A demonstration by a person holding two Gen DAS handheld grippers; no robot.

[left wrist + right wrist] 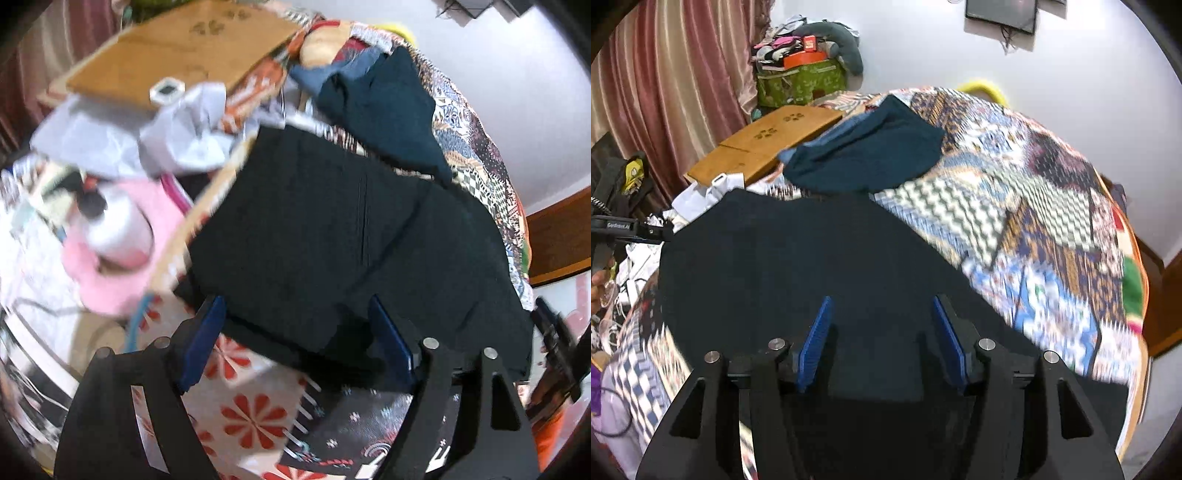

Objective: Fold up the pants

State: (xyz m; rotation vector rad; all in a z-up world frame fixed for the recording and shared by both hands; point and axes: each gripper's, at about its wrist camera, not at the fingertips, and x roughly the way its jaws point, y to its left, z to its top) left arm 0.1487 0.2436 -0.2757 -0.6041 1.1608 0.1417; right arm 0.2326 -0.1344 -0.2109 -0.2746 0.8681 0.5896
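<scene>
The black pants [332, 240] lie as a folded dark slab on the patterned bedspread [476, 155]. My left gripper [295, 325] hangs over their near edge. It is open, its blue pads [205, 332] stand wide apart, and no cloth is pinched between them. In the right wrist view the same pants [798, 258] fill the middle. My right gripper [882, 332] is over them, open, with its blue pads [816, 336] clear of the fabric. The pictures are smeared by motion.
A teal garment [864, 158] lies crumpled beyond the pants, next to a wooden board [768, 140]. White cloth [184, 129], a pink cloth [110, 280] and a white bottle [118, 225] crowd the left side. A curtain [665, 92] and a stacked green box [798, 85] stand at the back.
</scene>
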